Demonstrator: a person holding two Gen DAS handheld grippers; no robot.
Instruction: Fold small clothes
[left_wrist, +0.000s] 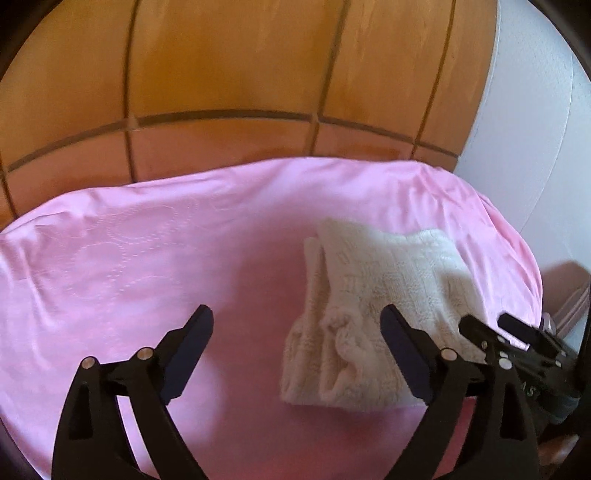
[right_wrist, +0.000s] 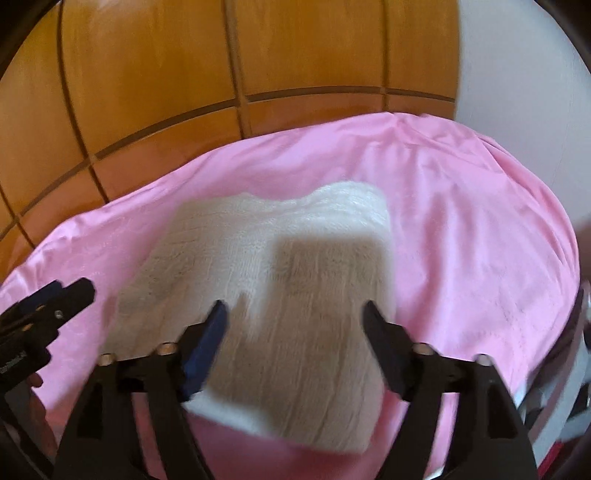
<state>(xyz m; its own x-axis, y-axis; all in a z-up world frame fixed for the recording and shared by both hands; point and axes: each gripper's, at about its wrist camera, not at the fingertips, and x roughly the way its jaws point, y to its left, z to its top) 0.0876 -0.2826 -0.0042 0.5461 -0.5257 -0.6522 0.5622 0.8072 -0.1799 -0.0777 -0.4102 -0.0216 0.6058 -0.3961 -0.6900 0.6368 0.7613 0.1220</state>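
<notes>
Right gripper (right_wrist: 293, 321) and left gripper (left_wrist: 297, 326) both gape, empty; folded knit (right_wrist: 280, 280) lies released on pink sheet (right_wrist: 461, 221).

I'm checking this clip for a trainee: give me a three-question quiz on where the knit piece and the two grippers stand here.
1. True or false: the white knit garment lies on the pink cloth.
2. Multiple choice: the right gripper is A) shut on the garment, B) open above the garment, C) out of view.
3. Fill in: the left gripper is open, and the garment lies toward its ____ finger.

Key: 1 true; 2 B; 3 right.
</notes>
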